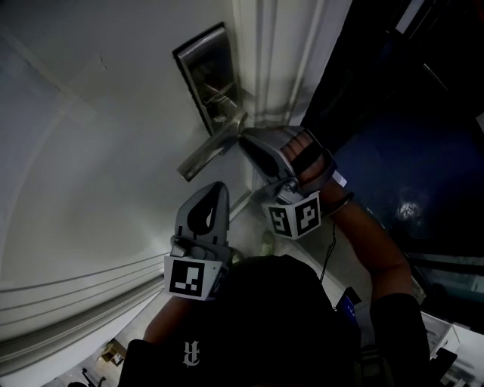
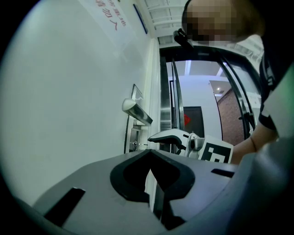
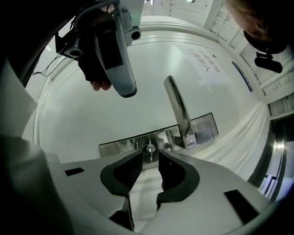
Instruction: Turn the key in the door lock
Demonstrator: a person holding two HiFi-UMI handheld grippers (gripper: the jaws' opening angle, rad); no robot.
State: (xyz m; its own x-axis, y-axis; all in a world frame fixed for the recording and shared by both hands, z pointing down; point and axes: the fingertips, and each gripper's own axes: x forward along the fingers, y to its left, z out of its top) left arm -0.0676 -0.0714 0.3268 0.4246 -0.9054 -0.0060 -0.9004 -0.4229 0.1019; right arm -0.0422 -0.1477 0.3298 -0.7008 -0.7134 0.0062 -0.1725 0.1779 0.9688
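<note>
A silver lock plate (image 1: 210,72) with a lever handle (image 1: 213,147) sits on the white door. The key (image 3: 149,148) sticks out of the cylinder in the plate (image 3: 204,126), below the handle (image 3: 178,104). My right gripper (image 3: 149,156) is open, its tips on either side of the key's outer end without clamping it. In the left gripper view, the right gripper (image 2: 150,137) points at the key (image 2: 137,145). My left gripper (image 1: 217,189) hangs back from the door, shut and holding nothing; it also shows as the left gripper (image 3: 120,69) above the handle.
The door frame (image 1: 265,68) runs just right of the lock plate, with dark glass (image 1: 408,151) beyond it. Red print (image 2: 108,13) is high on the door. A doorway and a lit corridor (image 2: 197,105) open past the door edge.
</note>
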